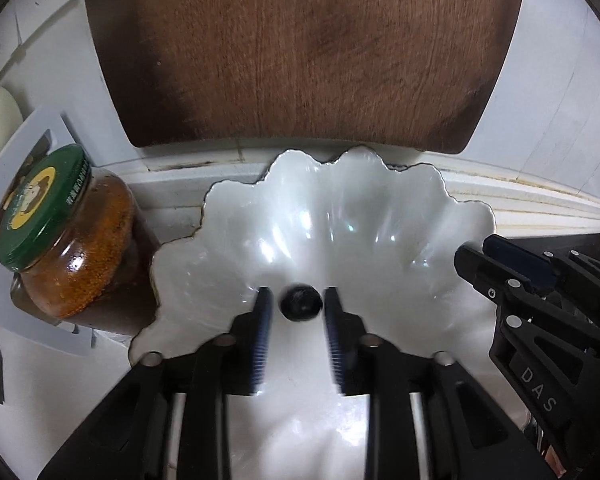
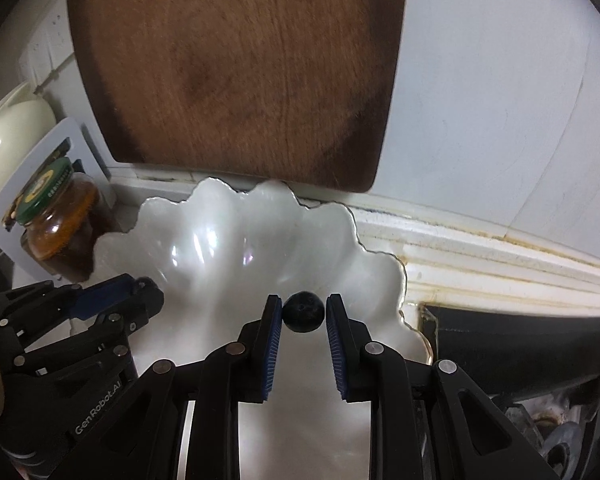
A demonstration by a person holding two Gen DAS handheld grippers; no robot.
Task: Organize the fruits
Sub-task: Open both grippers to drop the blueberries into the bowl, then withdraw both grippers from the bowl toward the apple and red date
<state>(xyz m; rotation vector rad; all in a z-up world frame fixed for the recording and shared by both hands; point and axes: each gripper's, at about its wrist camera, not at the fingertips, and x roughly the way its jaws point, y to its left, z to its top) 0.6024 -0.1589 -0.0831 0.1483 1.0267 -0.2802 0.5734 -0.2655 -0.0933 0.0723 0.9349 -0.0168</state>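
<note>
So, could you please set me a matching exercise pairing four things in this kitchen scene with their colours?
Things:
1. cutting board
2. jar lid
3. scalloped dish
4. berry

Colours:
A. green
B. white
C. brown
D. near-black

Pairs: 1-C, 2-A, 3-B, 4-D

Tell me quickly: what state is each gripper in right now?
Left gripper: open, a dark berry lying loose between its fingers.
Right gripper: narrowly around a second dark berry; cannot tell if gripped.
</note>
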